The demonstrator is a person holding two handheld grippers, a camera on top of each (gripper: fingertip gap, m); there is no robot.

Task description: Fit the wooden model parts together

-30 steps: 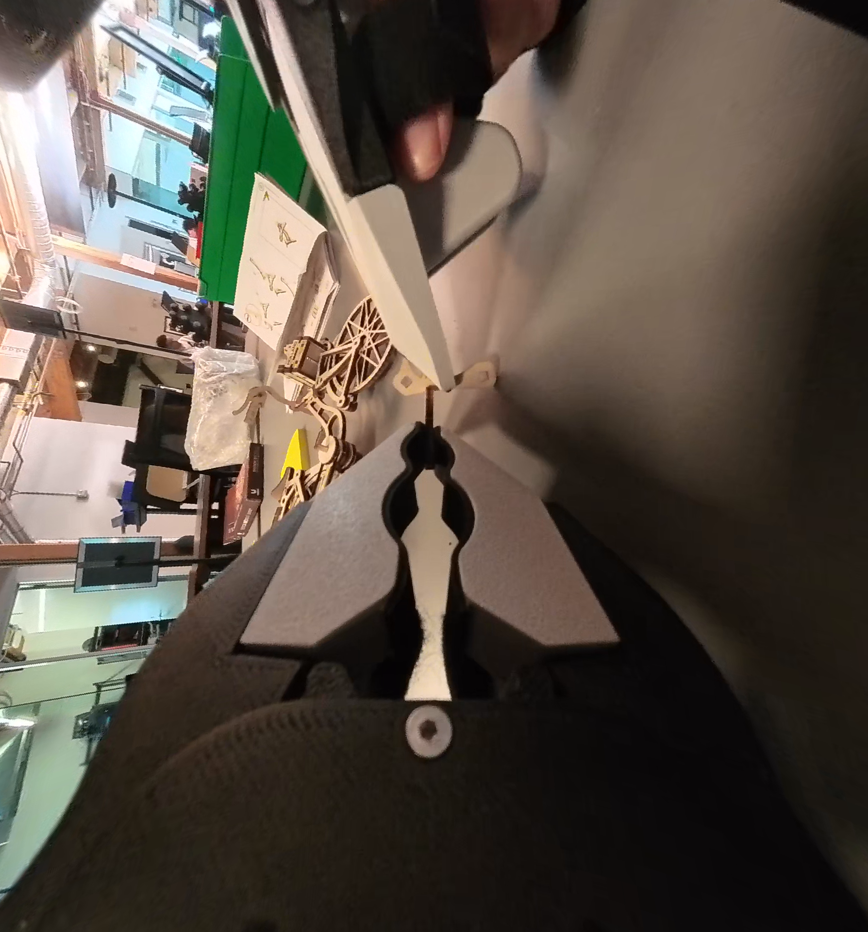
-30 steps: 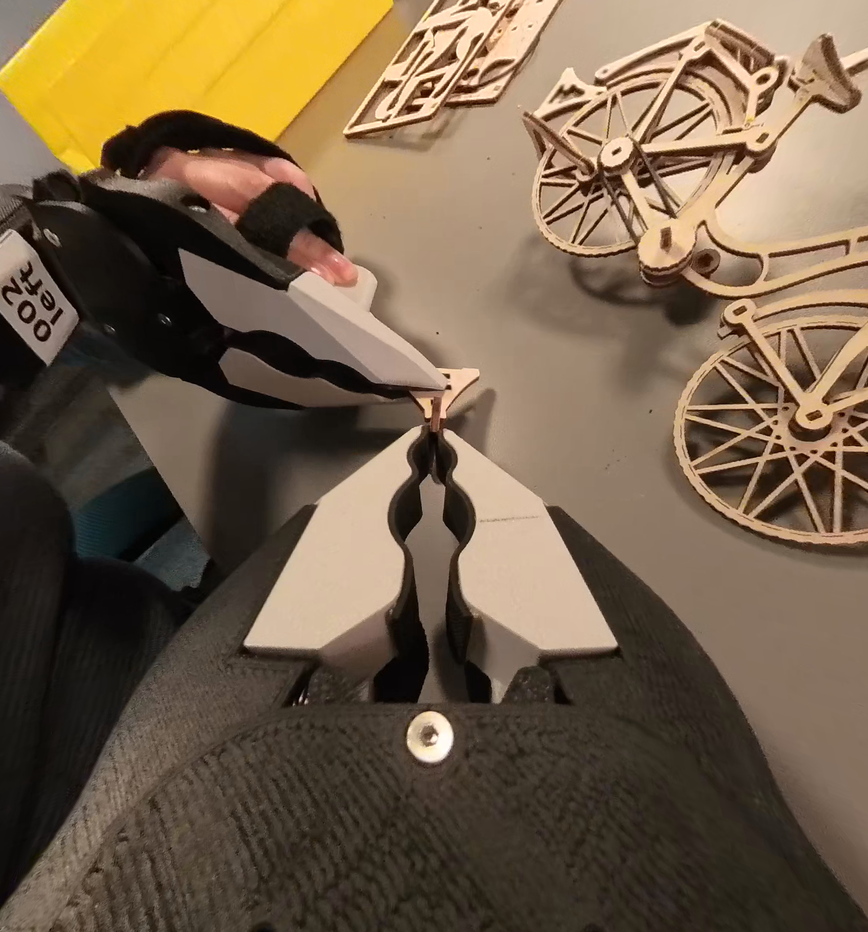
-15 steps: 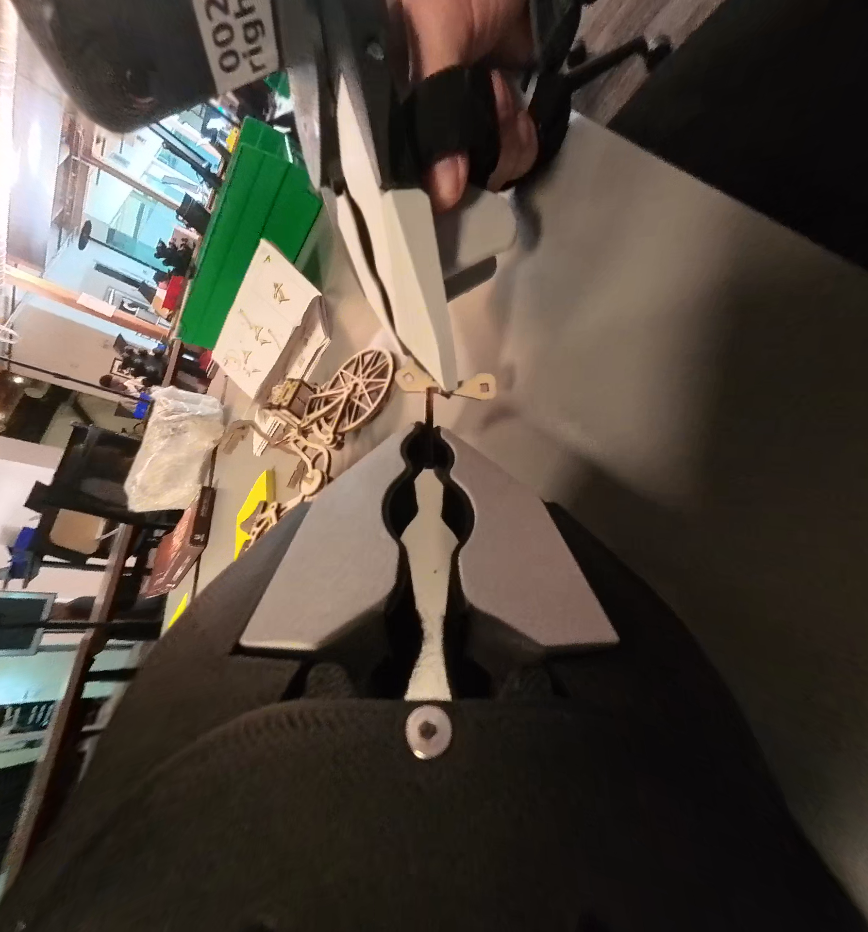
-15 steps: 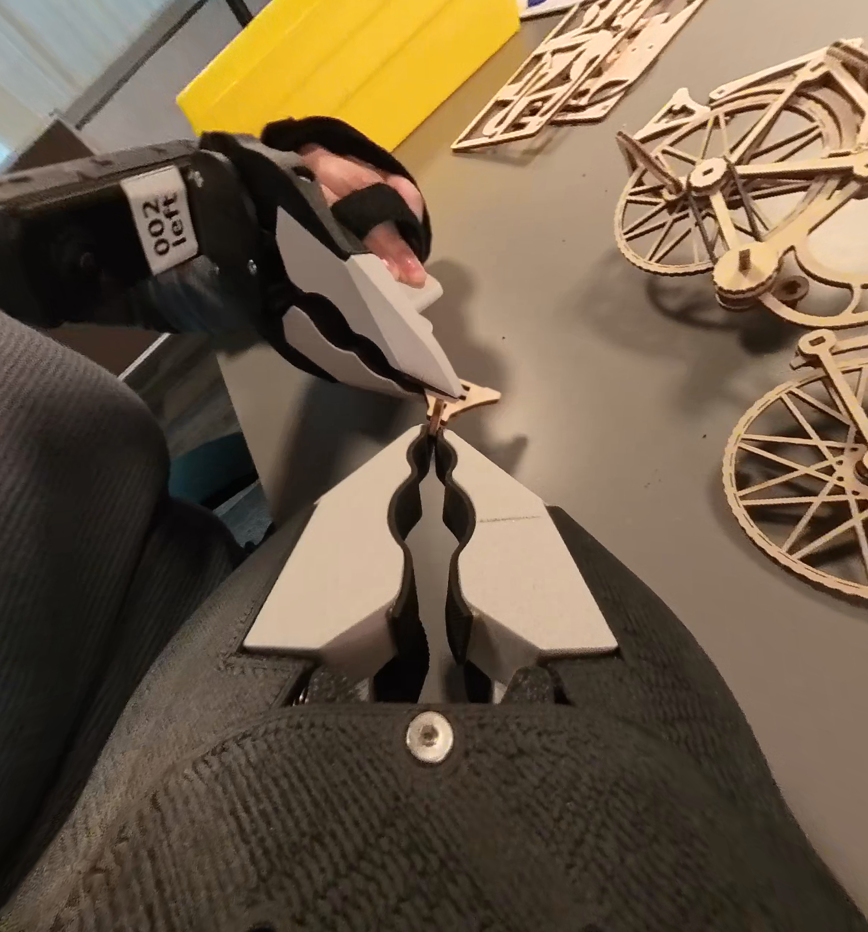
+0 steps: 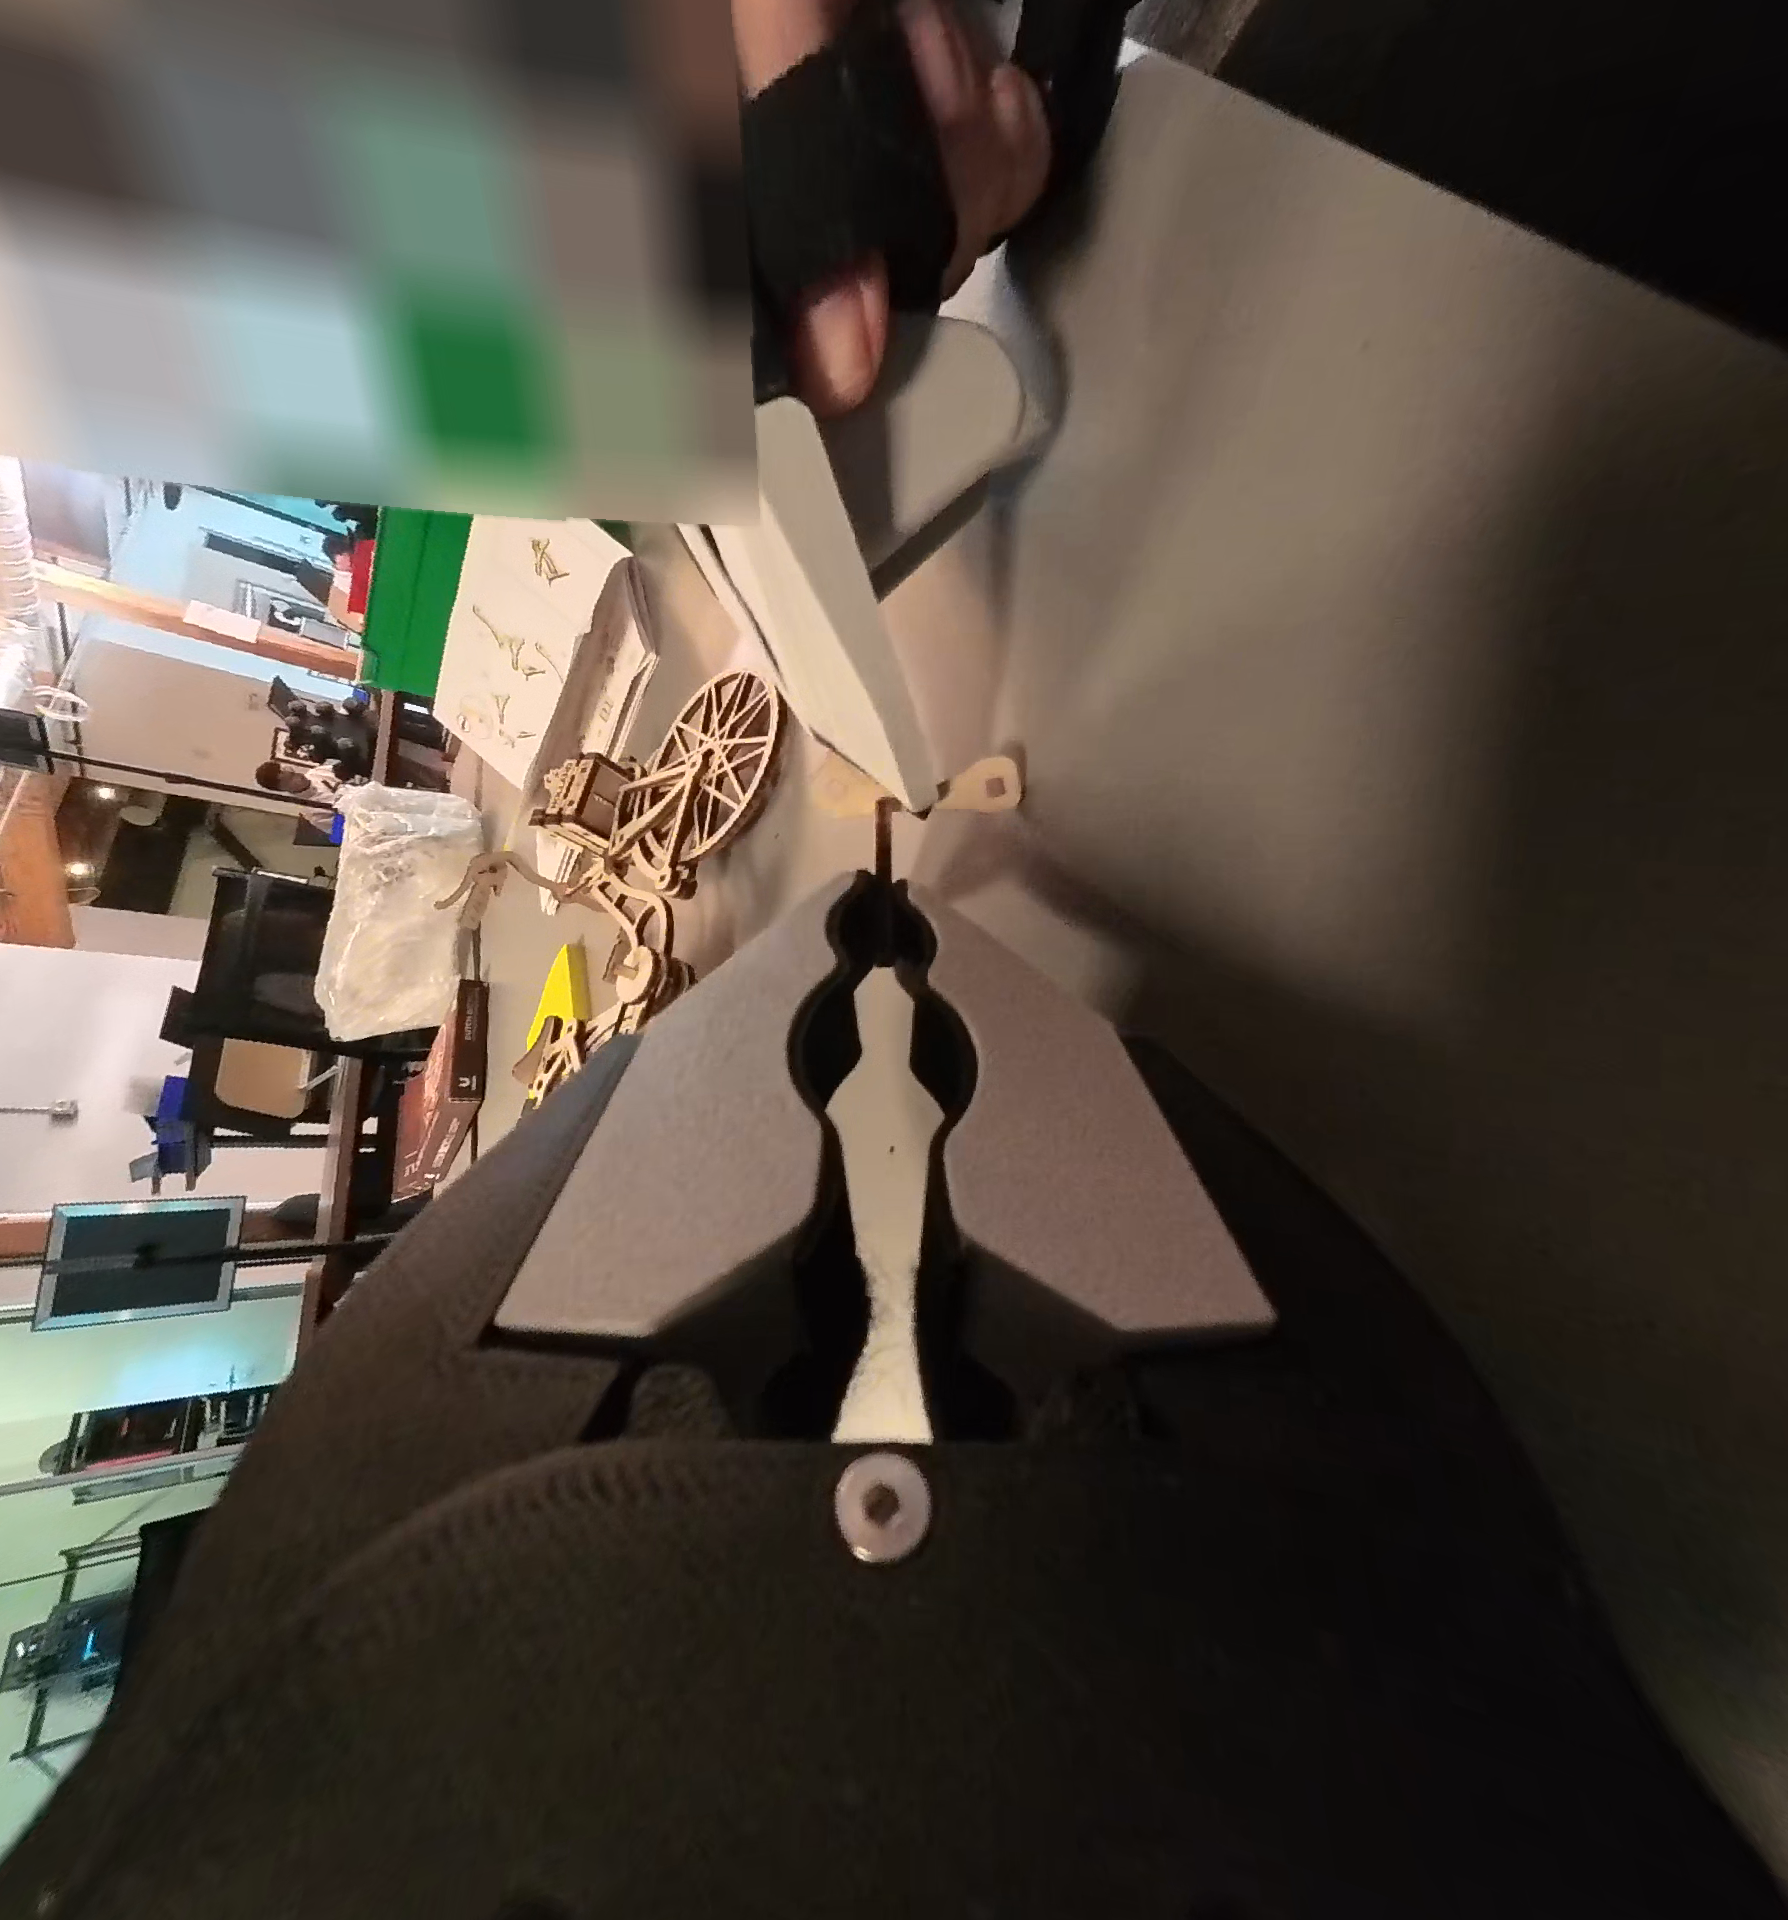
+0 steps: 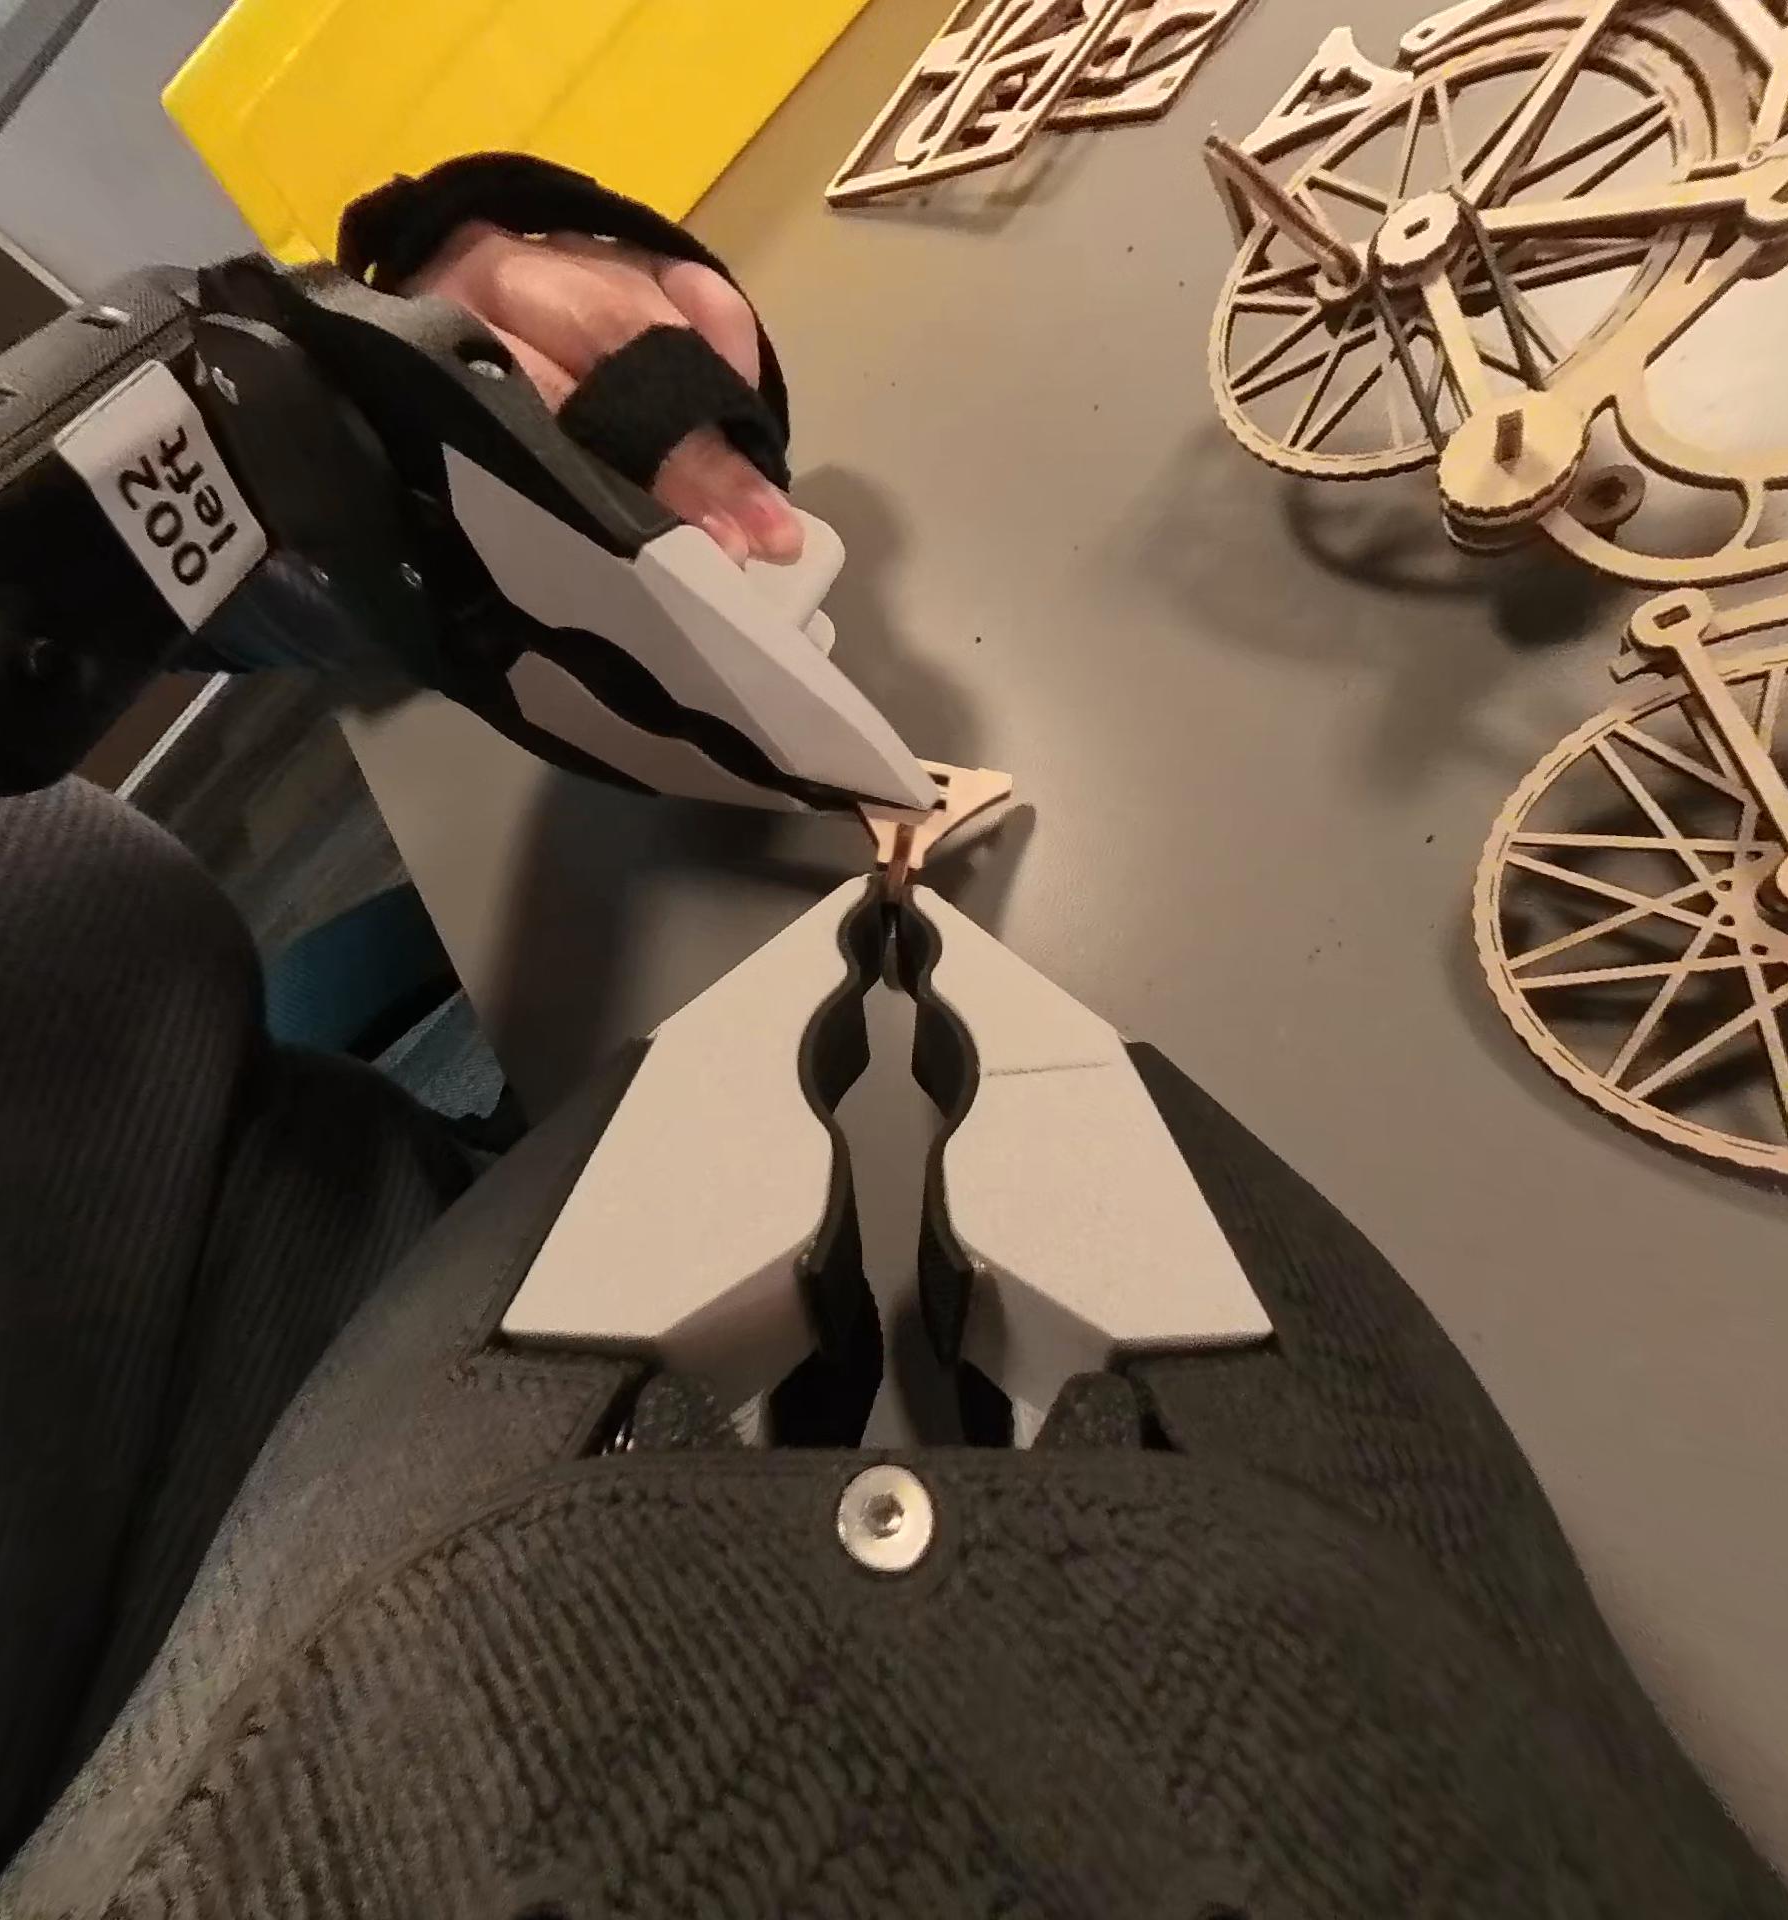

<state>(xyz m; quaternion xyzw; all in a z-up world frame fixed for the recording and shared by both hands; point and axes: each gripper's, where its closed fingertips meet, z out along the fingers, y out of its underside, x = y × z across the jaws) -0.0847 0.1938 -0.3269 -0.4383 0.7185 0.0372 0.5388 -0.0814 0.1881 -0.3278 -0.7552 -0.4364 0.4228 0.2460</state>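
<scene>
wooden part (image 6: 957,808) – pinched by both hand-held grippers

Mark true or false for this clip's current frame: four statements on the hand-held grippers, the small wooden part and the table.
1. Both hand-held grippers, left and right, are closed on the small flat pale wooden part. True.
2. The part lies flat on the grey table, untouched. False: it is pinched.
3. A partly built wooden bicycle model lies on the table. True.
4. The flat bin beyond the left gripper is red. False: yellow.
</scene>
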